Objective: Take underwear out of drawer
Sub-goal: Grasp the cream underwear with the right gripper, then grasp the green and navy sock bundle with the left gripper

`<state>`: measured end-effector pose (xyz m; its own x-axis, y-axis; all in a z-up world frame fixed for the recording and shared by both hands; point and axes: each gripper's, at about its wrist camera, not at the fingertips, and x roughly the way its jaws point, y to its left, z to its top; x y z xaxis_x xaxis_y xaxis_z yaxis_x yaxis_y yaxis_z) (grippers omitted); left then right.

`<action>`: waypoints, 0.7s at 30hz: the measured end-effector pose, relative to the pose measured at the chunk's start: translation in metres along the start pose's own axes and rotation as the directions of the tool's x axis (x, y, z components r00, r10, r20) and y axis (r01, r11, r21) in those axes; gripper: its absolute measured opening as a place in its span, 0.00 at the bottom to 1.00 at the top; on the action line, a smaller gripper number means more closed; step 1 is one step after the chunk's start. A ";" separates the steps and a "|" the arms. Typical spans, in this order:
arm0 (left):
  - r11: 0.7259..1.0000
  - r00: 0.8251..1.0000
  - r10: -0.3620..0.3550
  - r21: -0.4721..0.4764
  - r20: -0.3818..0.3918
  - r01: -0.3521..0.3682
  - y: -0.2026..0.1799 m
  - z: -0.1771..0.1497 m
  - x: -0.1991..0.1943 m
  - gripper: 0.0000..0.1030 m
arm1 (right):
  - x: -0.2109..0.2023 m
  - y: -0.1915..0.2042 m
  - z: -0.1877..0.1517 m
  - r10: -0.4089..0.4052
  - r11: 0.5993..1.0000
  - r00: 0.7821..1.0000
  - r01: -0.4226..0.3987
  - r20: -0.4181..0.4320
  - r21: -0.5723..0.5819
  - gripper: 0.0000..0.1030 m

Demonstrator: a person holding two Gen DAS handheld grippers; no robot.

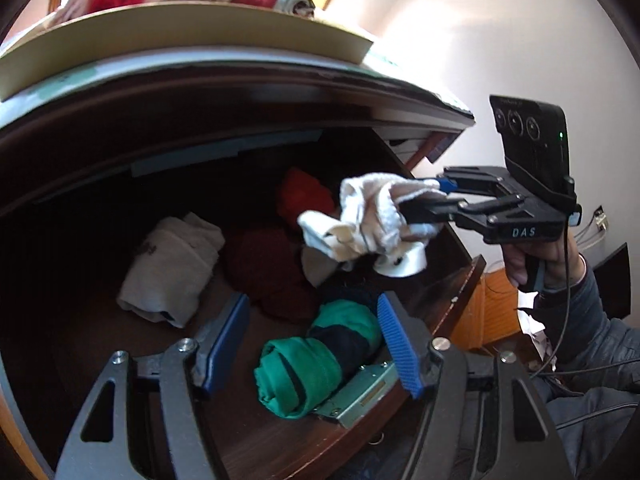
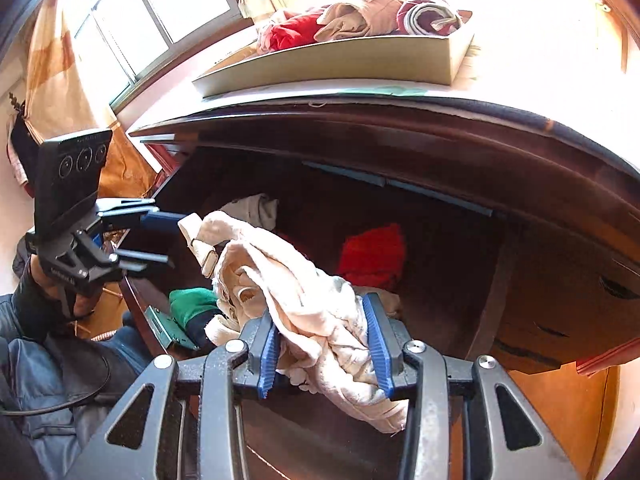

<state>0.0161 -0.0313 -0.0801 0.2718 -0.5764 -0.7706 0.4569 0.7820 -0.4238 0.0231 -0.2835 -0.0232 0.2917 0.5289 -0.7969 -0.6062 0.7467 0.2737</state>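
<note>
Underwear (image 2: 304, 312), cream and crumpled, pinched between the blue pads of the right gripper (image 2: 326, 350) and hanging clear above the open drawer (image 1: 452, 292), no part seen resting on the clothes below. Held by a bunched middle fold, so loose ends droop on both sides; likely lifted this way to clear the drawer's front edge without snagging. Same garment seen from the left wrist as a pale bundle at the tips of the right gripper (image 1: 424, 208), out over the drawer's right side. Left gripper (image 1: 316, 340) spread wide with nothing between its pads, aimed down at the green roll (image 1: 320, 364) near the front corner, probably lined up for the next pick. Still in the drawer: grey fold (image 1: 168, 268), dark red pile (image 1: 268, 268), red piece (image 1: 304, 192) toward the back. On top of the cabinet, a shallow tray (image 2: 340, 68) already carrying red and beige clothes, a fair guess for where the held piece belongs. Judged partway through: one item up and out, several left. Risk: a trailing end catching the drawer edge or slipping from so small a pinch.
</note>
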 end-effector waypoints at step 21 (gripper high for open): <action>0.995 0.882 -0.084 0.012 -0.464 0.100 -0.008 0.011 0.078 0.63 | 0.014 -0.022 0.001 0.070 0.995 0.997 -0.072 0.033 0.067 0.41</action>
<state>0.0429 -0.0853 -0.1321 -0.1913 -0.4639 -0.8650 0.4918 0.7174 -0.4934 0.0412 -0.2920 -0.0394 0.2728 0.5931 -0.7575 -0.5746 0.7319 0.3662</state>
